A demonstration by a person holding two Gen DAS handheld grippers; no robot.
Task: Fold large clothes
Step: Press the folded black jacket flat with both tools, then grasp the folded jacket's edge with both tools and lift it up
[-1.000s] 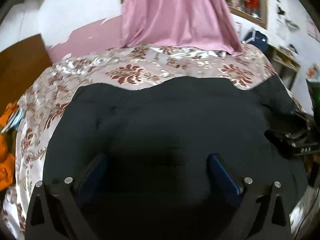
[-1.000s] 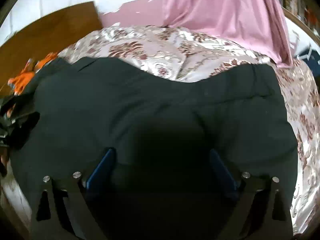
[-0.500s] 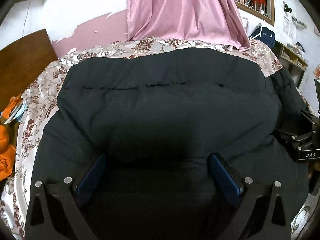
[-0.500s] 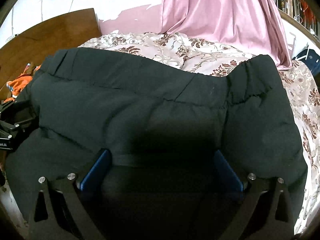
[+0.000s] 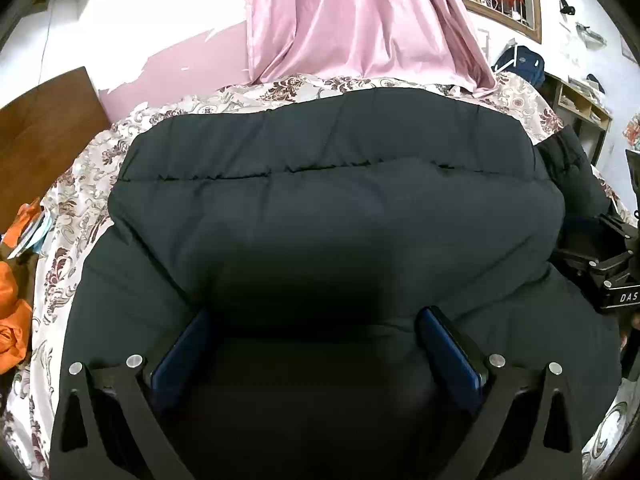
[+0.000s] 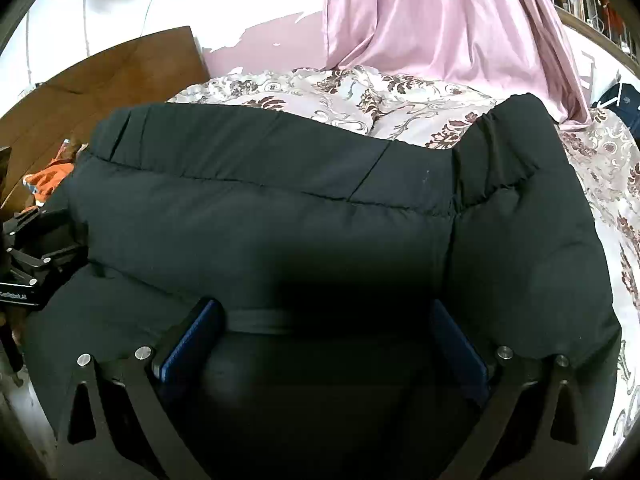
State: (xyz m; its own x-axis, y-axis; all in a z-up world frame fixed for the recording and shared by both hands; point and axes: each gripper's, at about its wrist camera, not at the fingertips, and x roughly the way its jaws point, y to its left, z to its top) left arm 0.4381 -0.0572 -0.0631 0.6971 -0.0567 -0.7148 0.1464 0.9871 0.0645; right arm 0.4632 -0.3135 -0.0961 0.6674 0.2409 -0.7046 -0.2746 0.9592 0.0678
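Note:
A large black padded jacket (image 5: pixel 332 216) lies on a bed with a floral cover (image 5: pixel 72 208). It fills both views; in the right wrist view the jacket (image 6: pixel 280 224) shows an elastic hem along its far edge. My left gripper (image 5: pixel 316 320) has its jaws wide apart, with jacket fabric bulging between the blue pads (image 5: pixel 448 344). My right gripper (image 6: pixel 324 316) stands the same way, jaws wide, fabric between its blue pads (image 6: pixel 188 340). Each gripper's body shows at the other view's edge: right gripper (image 5: pixel 608 276), left gripper (image 6: pixel 28 268).
A pink curtain (image 5: pixel 360 20) hangs behind the bed. A wooden headboard (image 6: pixel 112 80) is at the left. Orange clothes (image 5: pixel 12 320) lie off the bed's left side. A shelf with a blue bag (image 5: pixel 524 64) stands at the right.
The jacket's near part has been lifted and carried toward the far edge, now covering much more of the floral cover. Both grippers rose and tilted up with it.

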